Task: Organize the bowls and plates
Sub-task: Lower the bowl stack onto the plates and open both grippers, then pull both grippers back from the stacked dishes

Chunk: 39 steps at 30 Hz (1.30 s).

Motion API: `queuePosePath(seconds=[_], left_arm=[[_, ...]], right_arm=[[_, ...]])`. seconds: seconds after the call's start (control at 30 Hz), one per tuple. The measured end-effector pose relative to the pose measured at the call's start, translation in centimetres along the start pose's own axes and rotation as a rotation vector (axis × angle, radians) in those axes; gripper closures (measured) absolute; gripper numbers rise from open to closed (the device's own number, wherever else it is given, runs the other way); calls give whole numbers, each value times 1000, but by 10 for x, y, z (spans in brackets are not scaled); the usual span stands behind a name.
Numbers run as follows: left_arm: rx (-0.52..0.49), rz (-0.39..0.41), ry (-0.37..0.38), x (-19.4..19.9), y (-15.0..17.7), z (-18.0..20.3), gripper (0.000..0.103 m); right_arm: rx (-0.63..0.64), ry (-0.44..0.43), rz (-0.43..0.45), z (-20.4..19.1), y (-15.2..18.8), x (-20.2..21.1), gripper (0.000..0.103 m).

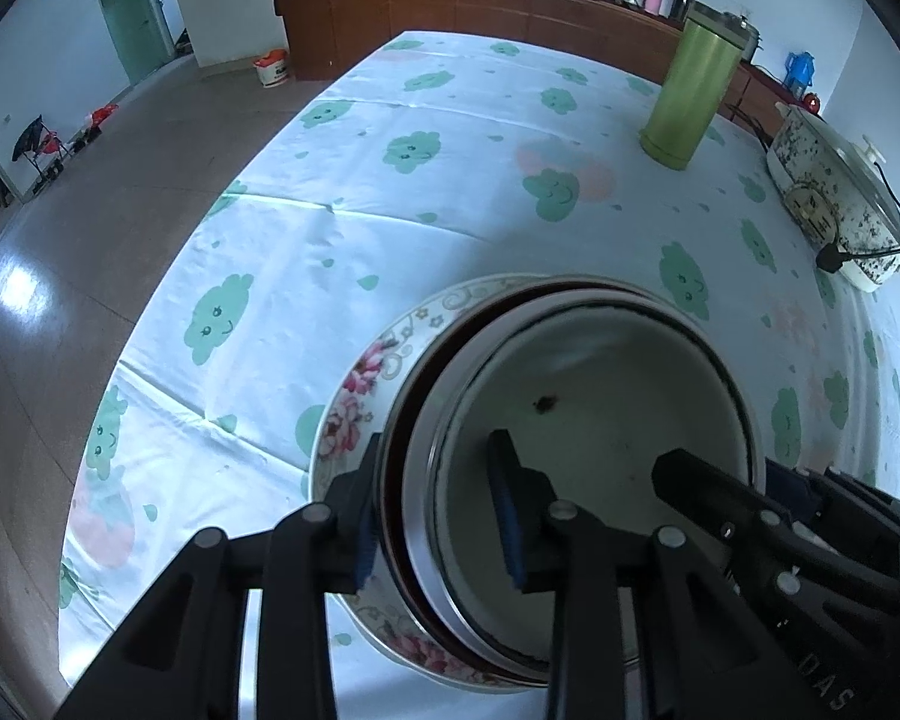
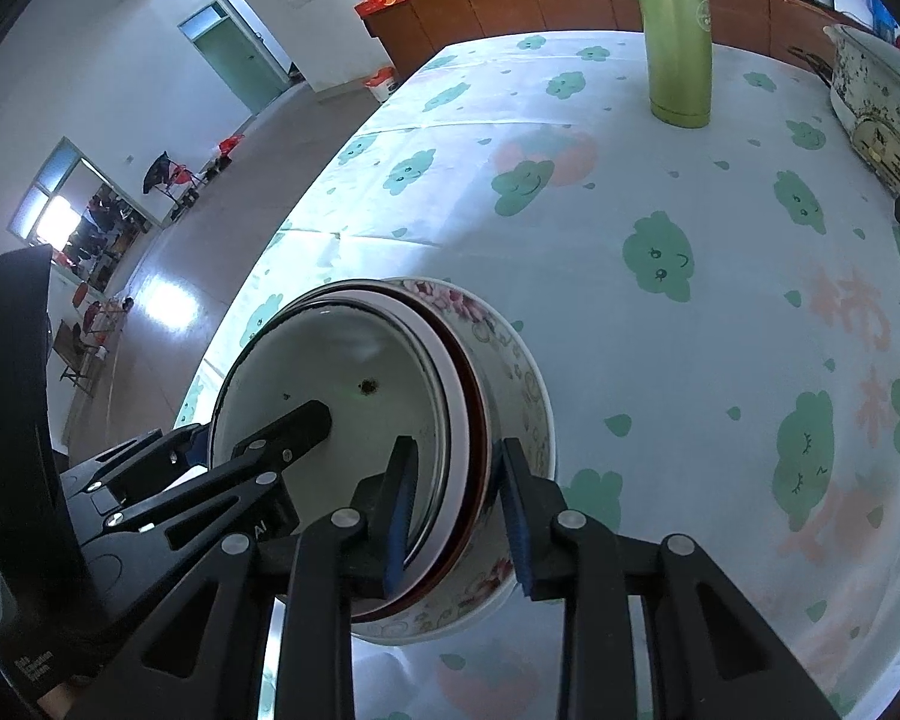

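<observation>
Left wrist view, both fingers (image 1: 371, 504) (image 2: 404, 504) straddling stacked bowls' (image 1: 600, 396) rims, grip unclear, green flask (image 1: 687, 96), cooker (image 1: 834, 204) beyond.

We see a table (image 1: 390, 192) covered by a pale cloth printed with green smiling clouds and faint pink motifs, creased along its fold lines; directly on it, at the near edge, rests a floral-rimmed plate (image 1: 354, 396) bearing a nested stack of bowls (image 1: 600, 408); well apart, toward the far side, stands an upright green flask (image 1: 690, 90); to its right we note a speckled white electric pot (image 1: 834, 198) with a black cord and plug lying on the cloth.
</observation>
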State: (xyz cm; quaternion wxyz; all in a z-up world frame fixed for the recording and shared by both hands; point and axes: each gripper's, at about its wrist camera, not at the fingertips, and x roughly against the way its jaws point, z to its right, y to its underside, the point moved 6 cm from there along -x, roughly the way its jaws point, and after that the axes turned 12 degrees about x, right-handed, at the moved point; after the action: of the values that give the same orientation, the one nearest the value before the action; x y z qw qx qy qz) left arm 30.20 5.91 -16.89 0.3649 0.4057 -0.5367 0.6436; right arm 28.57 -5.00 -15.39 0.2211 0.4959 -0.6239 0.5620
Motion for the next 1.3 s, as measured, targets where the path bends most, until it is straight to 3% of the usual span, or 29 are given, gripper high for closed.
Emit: queuePosePath(seconds=[0.43,0.53,0.57,0.6,0.77,1.07,1.17,1.3], left_arm=[[6,12,-37,1,-3,-6,65],[24,39,-49,8,-10,-11,50],[31,52,-53,12,-13,-12,46],[30,66,-56,16,-15,-13,46],[12,99,-56,33,-15,-10,46],[-13,138,-49,60,4,-6,44],[-12,146,-56,67,10,-9,44],[-12,153,-58,74,18,-11,43]], right_arm=[[-1,-19,5,-2,-1,1,68],[-9,-14,40,2,-7,12,64],[-11,-16,54,2,-8,16,56],[-15,-13,69,4,-10,20,49],[-69,6,165,10,-8,49,49],[-67,34,210,-1,11,79,48],[-54,49,215,-6,17,85,41],[-54,52,229,-12,27,93,39]])
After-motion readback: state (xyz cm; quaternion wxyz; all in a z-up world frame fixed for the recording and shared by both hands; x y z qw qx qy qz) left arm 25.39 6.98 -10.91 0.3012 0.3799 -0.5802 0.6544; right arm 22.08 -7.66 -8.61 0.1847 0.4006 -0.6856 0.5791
